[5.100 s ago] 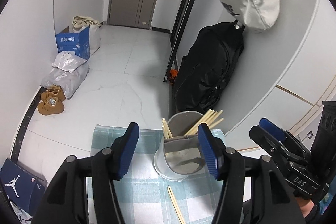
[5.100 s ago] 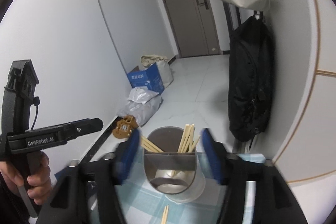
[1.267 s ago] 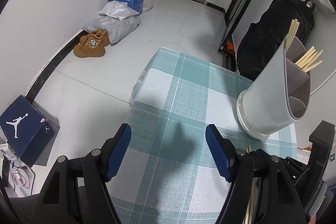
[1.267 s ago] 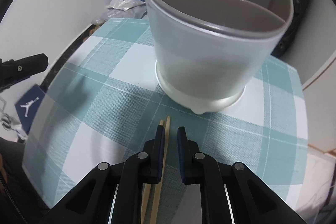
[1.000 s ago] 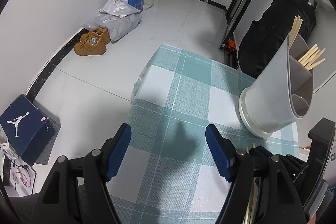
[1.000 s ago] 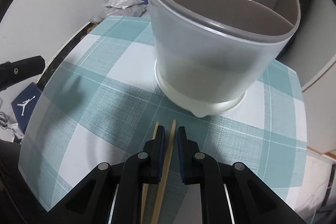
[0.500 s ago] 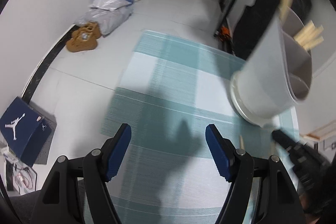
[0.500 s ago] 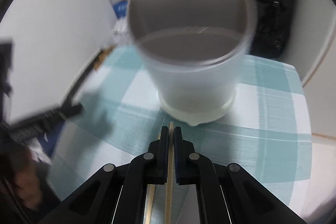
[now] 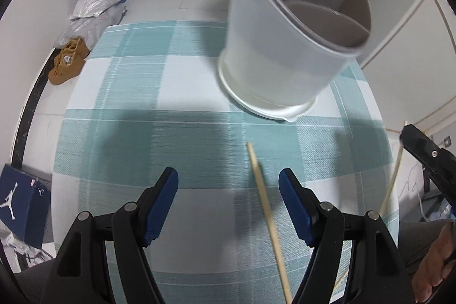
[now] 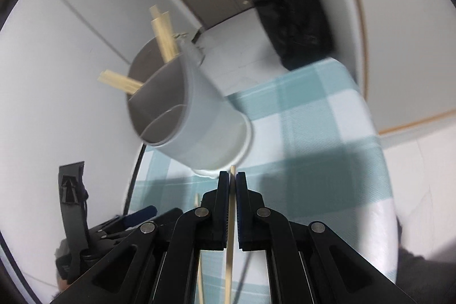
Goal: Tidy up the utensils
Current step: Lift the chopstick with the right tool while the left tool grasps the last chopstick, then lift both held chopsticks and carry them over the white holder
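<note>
Checked tablecloth (image 9: pixel 176 93): right gripper (image 10: pixel 232 181) clamps 1 chopstick (image 10: pixel 231 232) (jaws closed).

A home entryway: shoes (image 9: pixel 67 63), shoebox (image 9: pixel 21 204), checked tablecloth (image 9: pixel 148 110).

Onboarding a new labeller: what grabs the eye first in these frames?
The grey divided utensil holder standing on the teal checked tablecloth, chopsticks poking from its back compartments. Then the right gripper, shut on a single chopstick, and another loose chopstick on the cloth between the open left gripper's fingers.
</note>
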A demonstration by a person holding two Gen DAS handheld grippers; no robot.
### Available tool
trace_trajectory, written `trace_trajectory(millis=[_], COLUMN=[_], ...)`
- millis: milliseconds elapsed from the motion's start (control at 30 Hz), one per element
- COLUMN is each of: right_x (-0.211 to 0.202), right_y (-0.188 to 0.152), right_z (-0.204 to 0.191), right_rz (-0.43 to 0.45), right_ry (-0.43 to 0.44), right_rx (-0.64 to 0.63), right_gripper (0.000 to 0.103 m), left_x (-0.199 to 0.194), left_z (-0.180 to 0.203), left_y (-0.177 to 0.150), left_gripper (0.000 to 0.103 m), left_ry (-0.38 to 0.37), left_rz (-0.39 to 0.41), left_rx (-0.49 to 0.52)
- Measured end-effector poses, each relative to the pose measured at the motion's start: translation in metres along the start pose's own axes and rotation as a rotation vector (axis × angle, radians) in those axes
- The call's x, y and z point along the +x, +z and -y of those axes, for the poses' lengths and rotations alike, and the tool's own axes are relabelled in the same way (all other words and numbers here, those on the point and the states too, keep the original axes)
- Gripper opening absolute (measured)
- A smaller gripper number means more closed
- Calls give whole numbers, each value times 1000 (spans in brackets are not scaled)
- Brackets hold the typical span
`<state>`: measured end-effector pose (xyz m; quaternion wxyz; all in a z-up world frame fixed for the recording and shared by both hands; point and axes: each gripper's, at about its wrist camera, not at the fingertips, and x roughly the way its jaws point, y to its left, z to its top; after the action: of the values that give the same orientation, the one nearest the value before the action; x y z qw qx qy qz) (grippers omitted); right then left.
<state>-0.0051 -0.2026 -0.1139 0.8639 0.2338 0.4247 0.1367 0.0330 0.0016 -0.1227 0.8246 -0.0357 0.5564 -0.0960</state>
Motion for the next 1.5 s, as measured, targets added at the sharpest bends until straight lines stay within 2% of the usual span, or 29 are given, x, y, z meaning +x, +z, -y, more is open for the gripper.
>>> trace_trajectory(millis=[200, 433, 600, 733, 800, 900, 967, 1033, 1100, 1300, 1500], right_x=[-26, -52, -62, -70, -72, -72, -72, -73, -73, -75, -78], right_y=[4, 8, 9, 10, 11, 12, 13, 14, 14, 16, 15], right_z=[23, 33, 38, 38, 37, 37, 36, 35, 35, 37, 30], right_rz=[48, 127, 151, 176, 185, 187, 187, 189, 193, 191, 209], right_ry=[33, 61, 65, 65, 65, 79, 83, 84, 83, 95, 70], right_rx=[80, 110, 118, 105, 98, 102, 99, 92, 89, 106, 68], right_gripper=[4, 4, 4, 4, 4, 4, 4, 4, 4, 4, 4], left_x=[13, 15, 22, 25, 26, 26, 26, 26, 27, 24, -7], left_z=[6, 19, 25, 30, 34, 39, 46, 50, 52, 49, 49], left_y=[-1, -2, 1, 5, 6, 7, 7, 5, 4, 0, -4], left_gripper=[69, 69, 68, 60, 50, 31, 13, 2, 2, 2, 1], left_ry=[-4, 42, 85, 129, 126, 121, 113, 110, 117, 75, 51], left_rz=[-71, -103, -115, -117, -129, -150, -162, -168, -166, -138, 11], left_rx=[-9, 18, 34, 46, 57, 69, 93, 104, 102, 82, 78])
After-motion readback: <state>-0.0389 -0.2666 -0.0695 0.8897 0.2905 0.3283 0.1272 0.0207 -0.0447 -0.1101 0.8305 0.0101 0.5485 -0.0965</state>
